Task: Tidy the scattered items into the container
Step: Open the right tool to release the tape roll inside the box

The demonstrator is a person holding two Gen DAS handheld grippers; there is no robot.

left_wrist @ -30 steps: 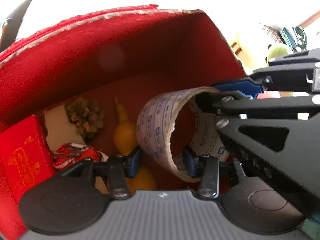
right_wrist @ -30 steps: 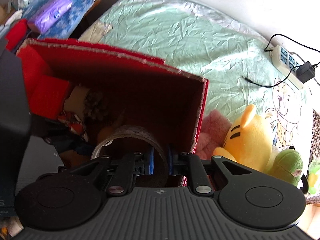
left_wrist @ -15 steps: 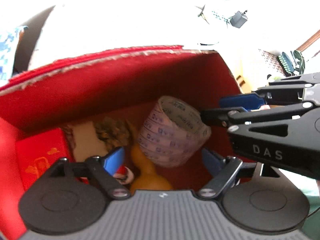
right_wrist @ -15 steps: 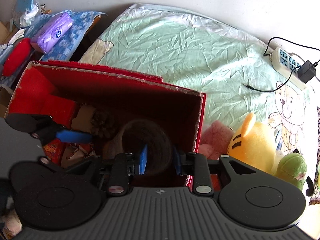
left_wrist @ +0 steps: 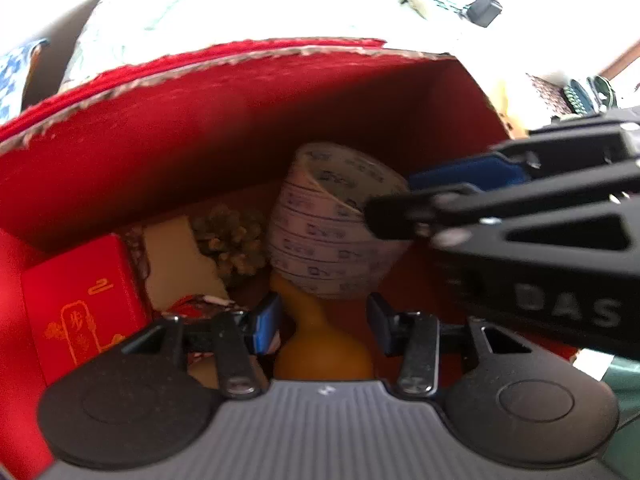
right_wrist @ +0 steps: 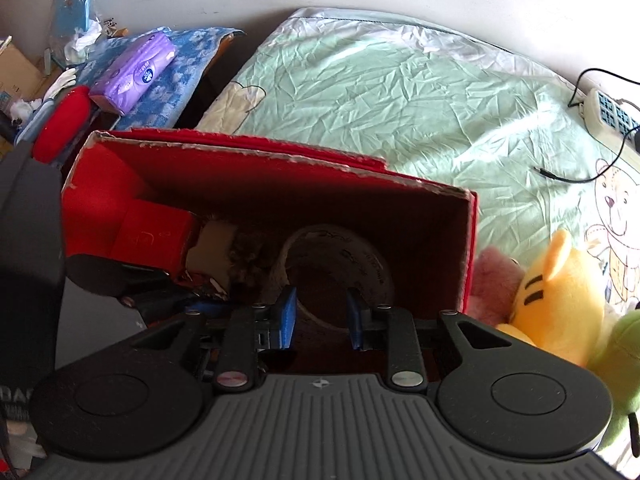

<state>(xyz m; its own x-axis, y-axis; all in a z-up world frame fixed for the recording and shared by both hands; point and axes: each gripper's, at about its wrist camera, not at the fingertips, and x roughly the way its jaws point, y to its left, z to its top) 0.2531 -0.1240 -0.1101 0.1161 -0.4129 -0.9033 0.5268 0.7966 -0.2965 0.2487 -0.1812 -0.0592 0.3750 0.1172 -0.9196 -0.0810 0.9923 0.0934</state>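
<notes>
Tape roll (left_wrist: 336, 228) lies inside the red box (right_wrist: 280, 184), beside the pine cone (left_wrist: 232, 240). Left gripper (left_wrist: 322, 322) and right gripper (right_wrist: 320, 322) hover over the box, both spread, holding nothing.

Daylight blows out the bed sheet (left_wrist: 248, 4) beyond the red box (left_wrist: 200, 128) in the left wrist view; the box's floor lies in deep shadow. The right gripper (left_wrist: 404, 204) shows motion blur. Fisheye bending curves every edge.
</notes>
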